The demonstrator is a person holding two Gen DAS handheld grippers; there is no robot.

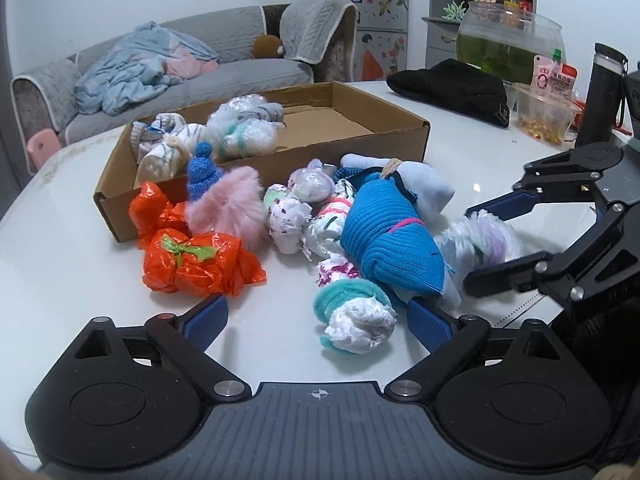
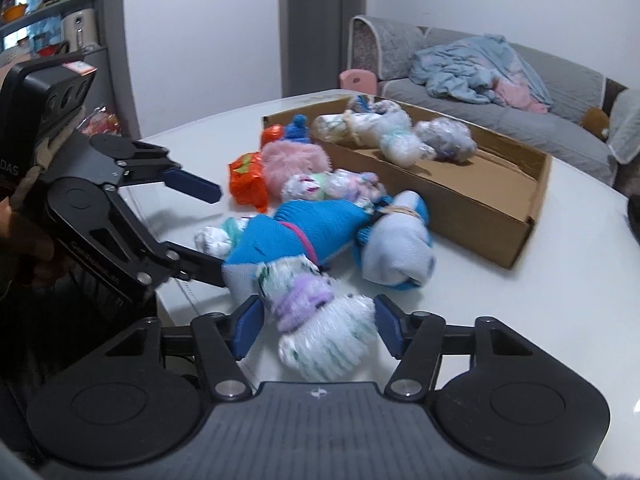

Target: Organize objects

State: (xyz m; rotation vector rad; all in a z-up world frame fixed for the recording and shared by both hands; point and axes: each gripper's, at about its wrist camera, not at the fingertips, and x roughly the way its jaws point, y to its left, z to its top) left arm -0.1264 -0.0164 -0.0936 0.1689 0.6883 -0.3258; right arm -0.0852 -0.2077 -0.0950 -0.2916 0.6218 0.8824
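Claws over a heap of tied bundles beside a cardboard box on the white worktop.

Left wrist view: left claw point(image 1: 316, 322) stands wide open just above the worktop point(image 1: 80, 280), its blue pads either side of a white-and-teal bundle point(image 1: 356, 316) without touching it; behind lie a blue knit bundle point(image 1: 390, 236), an orange plastic bundle point(image 1: 192, 258) and a pink fluffy ball point(image 1: 228, 204), with the cardboard box point(image 1: 360, 148) holding more bundles beyond. At right the right claw point(image 1: 476, 240) brackets a white-and-lilac bundle point(image 1: 480, 240).
Right wrist view: right claw point(image 2: 316, 326) is partly closed around that white-and-lilac bundle point(image 2: 320, 320); the pads sit close at its sides, though blur hides whether they press. Left claw point(image 2: 218, 236) hangs open at left, its lower finger against the blue knit bundle point(image 2: 304, 232).
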